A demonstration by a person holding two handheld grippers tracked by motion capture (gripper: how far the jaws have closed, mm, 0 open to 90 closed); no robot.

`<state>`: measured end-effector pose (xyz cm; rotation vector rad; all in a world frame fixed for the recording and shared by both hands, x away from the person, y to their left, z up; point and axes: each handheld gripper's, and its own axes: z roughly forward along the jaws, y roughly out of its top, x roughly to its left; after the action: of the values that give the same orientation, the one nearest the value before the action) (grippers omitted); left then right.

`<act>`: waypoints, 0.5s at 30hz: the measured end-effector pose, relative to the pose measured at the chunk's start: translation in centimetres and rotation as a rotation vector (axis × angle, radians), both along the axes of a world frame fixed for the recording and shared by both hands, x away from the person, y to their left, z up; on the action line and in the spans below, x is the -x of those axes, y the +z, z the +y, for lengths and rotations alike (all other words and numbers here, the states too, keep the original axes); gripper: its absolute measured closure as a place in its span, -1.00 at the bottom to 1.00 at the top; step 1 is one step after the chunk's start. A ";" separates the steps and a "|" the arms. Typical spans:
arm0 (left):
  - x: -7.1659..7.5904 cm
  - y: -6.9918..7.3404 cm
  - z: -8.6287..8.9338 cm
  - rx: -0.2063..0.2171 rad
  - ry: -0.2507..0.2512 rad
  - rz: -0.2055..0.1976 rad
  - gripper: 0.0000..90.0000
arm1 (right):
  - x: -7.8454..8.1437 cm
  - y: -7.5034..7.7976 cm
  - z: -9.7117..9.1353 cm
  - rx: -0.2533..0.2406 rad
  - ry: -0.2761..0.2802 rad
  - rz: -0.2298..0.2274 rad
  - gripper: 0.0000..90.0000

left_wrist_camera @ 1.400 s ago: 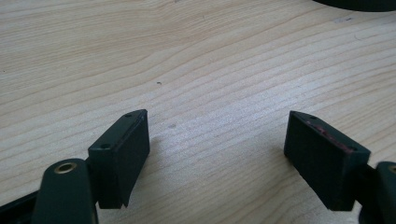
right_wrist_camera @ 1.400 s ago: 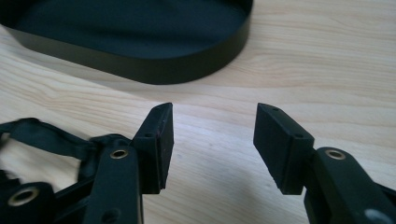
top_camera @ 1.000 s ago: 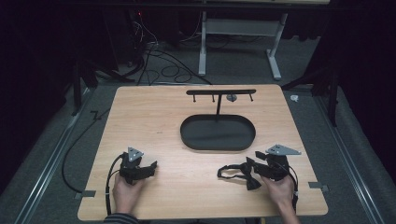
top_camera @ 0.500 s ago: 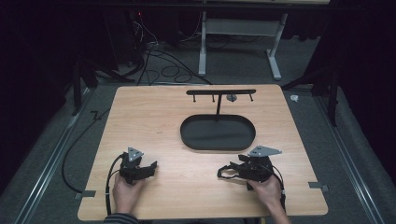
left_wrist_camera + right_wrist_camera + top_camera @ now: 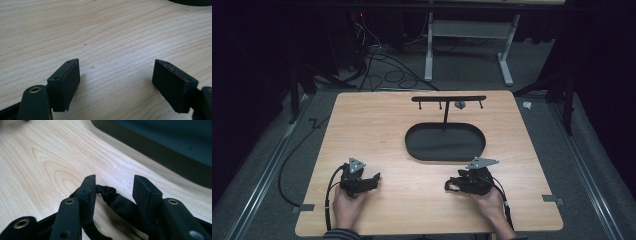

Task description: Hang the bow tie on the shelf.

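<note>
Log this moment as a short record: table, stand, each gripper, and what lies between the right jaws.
table: light wood, with a black oval tray
stand: black T-bar with hooks, rising from the tray's far side
left gripper: jaws wide apart over bare wood, nothing between them
right gripper: beside the tray, jaws have just been closing
black strap: between the right jaws; contact with the pads unclear

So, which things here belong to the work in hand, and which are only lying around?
In the job:
- black strap, between the jaws of the right gripper, which have just been closing but do not seem to pinch it yet
- probably the hook rack on the black tray

Lying about:
- left gripper, open over bare table
- floor cables
- white scrap on the floor
</note>
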<state>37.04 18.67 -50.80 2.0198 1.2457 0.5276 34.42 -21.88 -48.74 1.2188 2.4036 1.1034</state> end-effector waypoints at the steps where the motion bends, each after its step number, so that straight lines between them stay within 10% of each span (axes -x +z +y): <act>1: 0.0 0.0 0.0 0.000 0.000 0.000 -0.49 | 0.0 -0.2 0.1 0.002 -0.002 0.008 0.25; 15: 0.0 0.0 0.0 0.001 0.000 0.000 -0.49 | 0.0 -0.7 0.5 0.090 0.010 -0.009 0.76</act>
<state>37.04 18.68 -50.80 2.0193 1.2455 0.5268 34.45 -21.37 -49.42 1.1714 2.4272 0.9891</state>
